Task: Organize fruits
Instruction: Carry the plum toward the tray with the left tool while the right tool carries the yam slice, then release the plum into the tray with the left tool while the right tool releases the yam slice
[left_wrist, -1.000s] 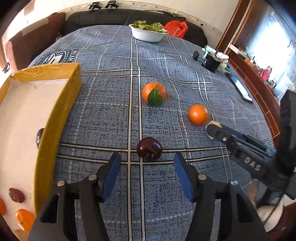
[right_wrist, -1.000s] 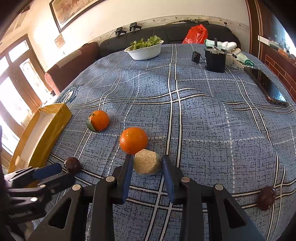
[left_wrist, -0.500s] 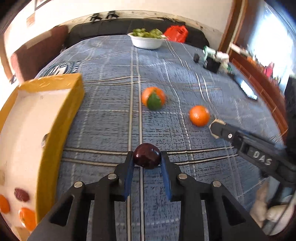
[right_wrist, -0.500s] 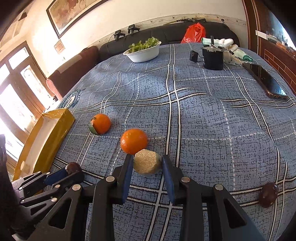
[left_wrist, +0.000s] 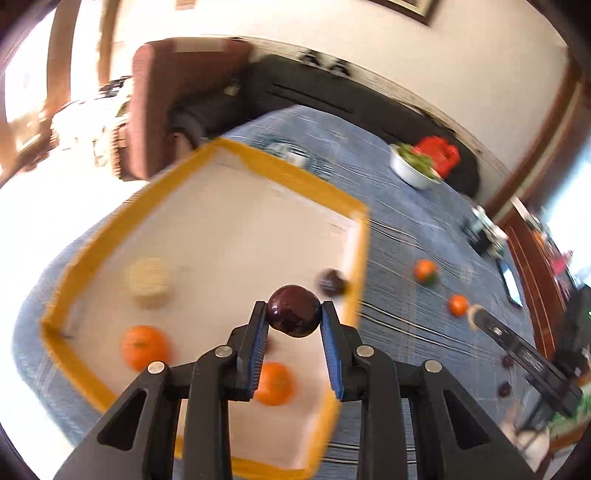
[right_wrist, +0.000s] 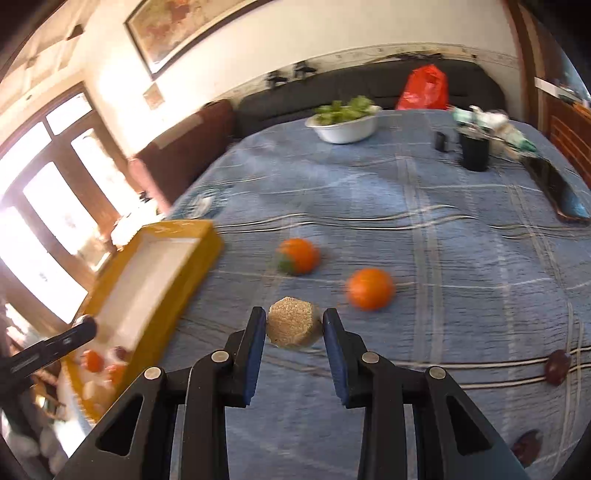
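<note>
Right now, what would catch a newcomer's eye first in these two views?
The left gripper clamps a dark plum above the yellow-rimmed box, which already holds oranges. The right gripper pinches a tan faceted fruit over the blue plaid cloth, with two loose oranges beyond.

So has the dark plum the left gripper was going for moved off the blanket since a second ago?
Yes. The dark plum, clamped in the left gripper, has left the blue blanket and now sits over the yellow-rimmed tray.
</note>
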